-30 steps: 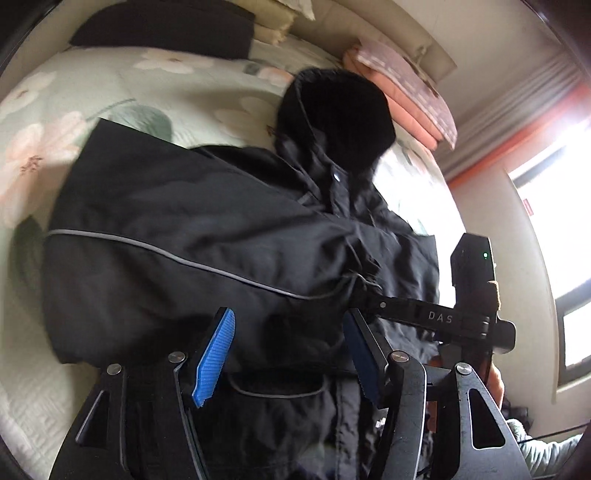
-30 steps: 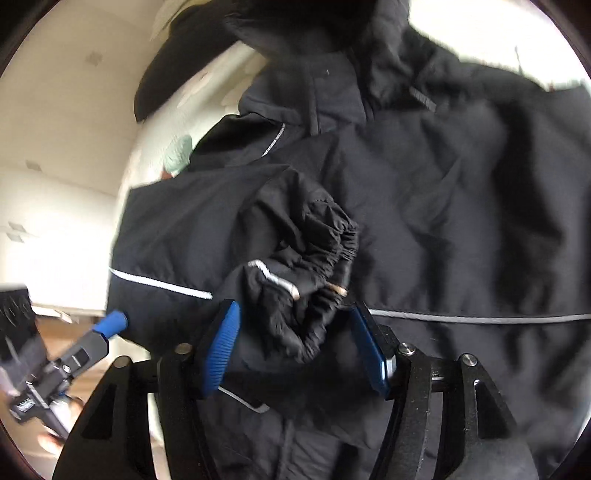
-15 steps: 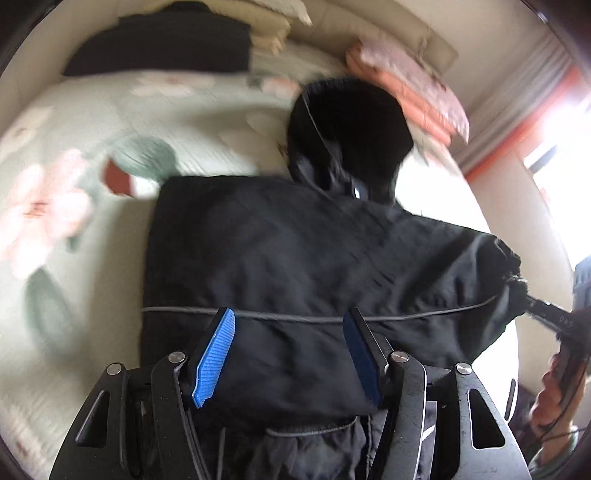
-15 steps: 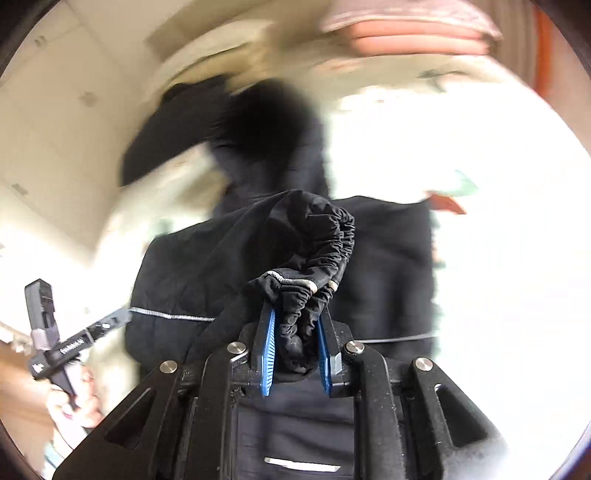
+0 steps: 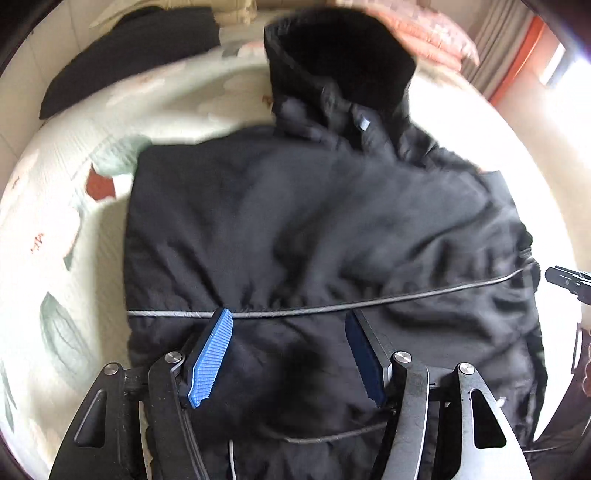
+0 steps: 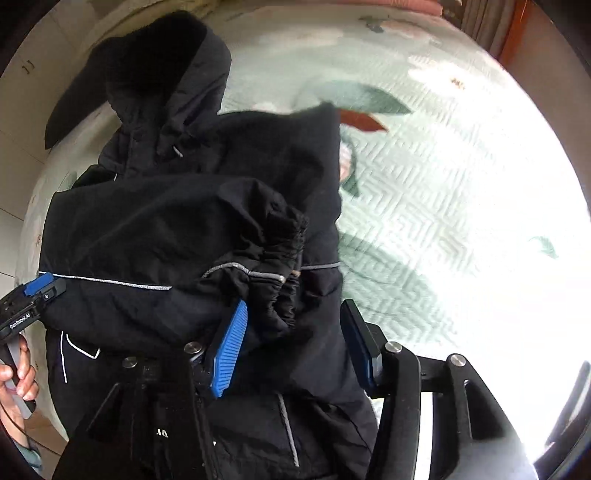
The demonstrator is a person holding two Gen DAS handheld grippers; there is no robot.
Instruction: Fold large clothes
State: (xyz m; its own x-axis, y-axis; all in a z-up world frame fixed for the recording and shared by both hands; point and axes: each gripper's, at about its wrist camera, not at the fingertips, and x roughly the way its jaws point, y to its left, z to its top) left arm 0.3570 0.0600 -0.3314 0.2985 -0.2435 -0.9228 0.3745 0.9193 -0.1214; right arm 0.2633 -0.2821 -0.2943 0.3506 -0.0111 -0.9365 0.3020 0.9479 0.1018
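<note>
A black hooded jacket (image 5: 314, 229) with a thin grey reflective stripe lies on a floral bedspread (image 5: 66, 229), hood toward the far end. Its sleeve lies folded across the body. My left gripper (image 5: 291, 350) is open and empty just above the jacket's lower part. In the right wrist view the jacket (image 6: 166, 229) fills the left half. My right gripper (image 6: 295, 343) is open, and the sleeve's elastic cuff (image 6: 280, 258) lies loose between and just beyond its blue pads. The left gripper (image 6: 40, 291) shows at the left edge.
A dark cushion (image 5: 129, 55) and pink folded bedding (image 5: 432, 33) lie at the bed's far end. Bare bedspread (image 6: 461, 221) stretches to the right of the jacket. A curtain and bright window (image 5: 546, 62) stand at the far right.
My right gripper carried the sleeve cuff across the jacket body, then opened and let it go. My left gripper stayed open and moved closer over the jacket's lower part.
</note>
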